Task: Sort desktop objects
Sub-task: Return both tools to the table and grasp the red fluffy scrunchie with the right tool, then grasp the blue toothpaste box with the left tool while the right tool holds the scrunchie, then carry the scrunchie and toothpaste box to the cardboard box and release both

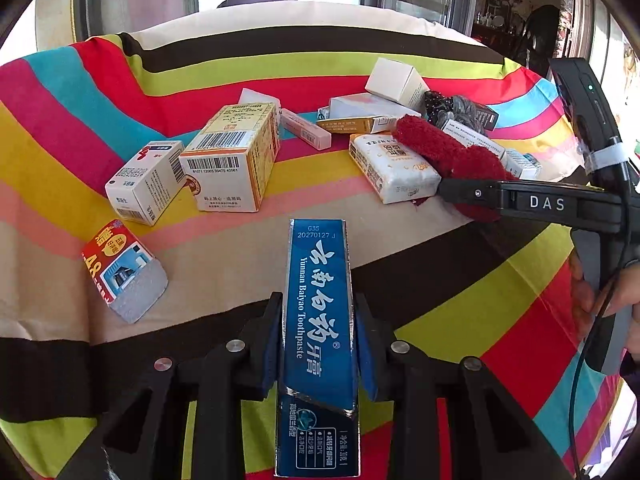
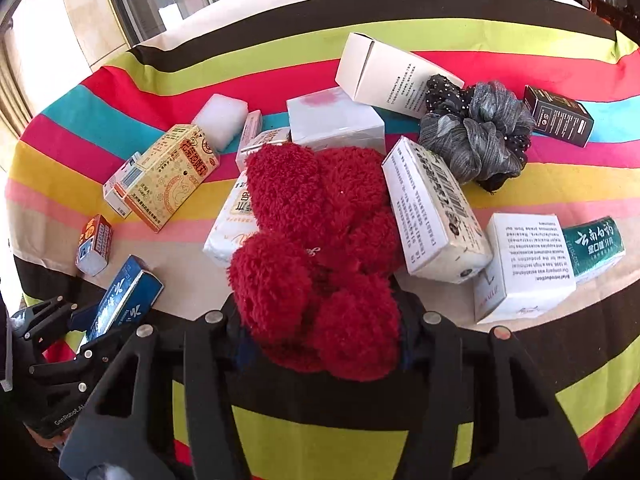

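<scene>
My right gripper (image 2: 320, 332) sits at the bottom centre of the frame, its jaws closed on a fluffy red sock (image 2: 316, 248) that bulges up over the middle. At the lower left my left gripper (image 2: 108, 320) clamps a blue toothpaste box (image 2: 120, 300). The striped cloth (image 2: 320, 440) fills the frame. Left of centre lies a yellow medicine box (image 2: 172, 176), with a small red and blue packet (image 2: 94, 244) below it. Just right of the sock a white barcoded box (image 2: 436, 208) lies tilted. A grey scrunchie (image 2: 480, 136) sits at upper right, a black box (image 2: 558, 114) beside it. A green toothpaste box (image 2: 596, 246) lies at the right edge.
</scene>
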Action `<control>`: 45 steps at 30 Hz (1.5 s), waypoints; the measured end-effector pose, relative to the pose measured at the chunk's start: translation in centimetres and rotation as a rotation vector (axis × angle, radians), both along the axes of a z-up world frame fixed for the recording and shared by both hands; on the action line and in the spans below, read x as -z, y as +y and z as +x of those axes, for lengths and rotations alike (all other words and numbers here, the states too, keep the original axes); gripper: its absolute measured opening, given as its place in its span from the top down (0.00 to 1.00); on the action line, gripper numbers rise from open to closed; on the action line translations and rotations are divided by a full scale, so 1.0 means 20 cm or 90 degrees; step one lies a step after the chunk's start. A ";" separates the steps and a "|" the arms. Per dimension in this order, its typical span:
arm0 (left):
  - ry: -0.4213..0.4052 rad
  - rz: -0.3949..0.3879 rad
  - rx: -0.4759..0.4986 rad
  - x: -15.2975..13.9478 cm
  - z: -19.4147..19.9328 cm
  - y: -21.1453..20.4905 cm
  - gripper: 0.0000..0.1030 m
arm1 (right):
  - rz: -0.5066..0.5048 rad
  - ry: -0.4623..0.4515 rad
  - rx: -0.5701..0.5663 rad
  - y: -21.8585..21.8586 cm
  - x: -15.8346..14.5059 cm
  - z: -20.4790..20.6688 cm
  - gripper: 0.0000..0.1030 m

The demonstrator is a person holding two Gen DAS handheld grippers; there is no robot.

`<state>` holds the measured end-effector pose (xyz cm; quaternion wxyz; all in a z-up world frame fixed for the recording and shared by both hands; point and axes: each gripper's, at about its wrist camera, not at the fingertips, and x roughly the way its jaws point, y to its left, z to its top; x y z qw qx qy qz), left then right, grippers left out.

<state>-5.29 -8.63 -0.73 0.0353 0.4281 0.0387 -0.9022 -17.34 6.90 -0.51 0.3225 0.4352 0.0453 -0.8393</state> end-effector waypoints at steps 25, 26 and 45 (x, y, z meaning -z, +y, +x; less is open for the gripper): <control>0.030 -0.011 0.031 -0.06 0.43 0.56 0.68 | 0.025 0.141 -0.023 0.77 -0.11 0.85 0.51; 0.029 -0.017 0.038 -0.06 0.43 0.59 0.68 | 0.026 0.144 -0.017 0.80 -0.11 0.87 0.51; 0.034 -0.092 0.191 -0.11 0.45 1.23 0.68 | -0.016 0.144 0.140 1.43 -0.09 1.05 0.51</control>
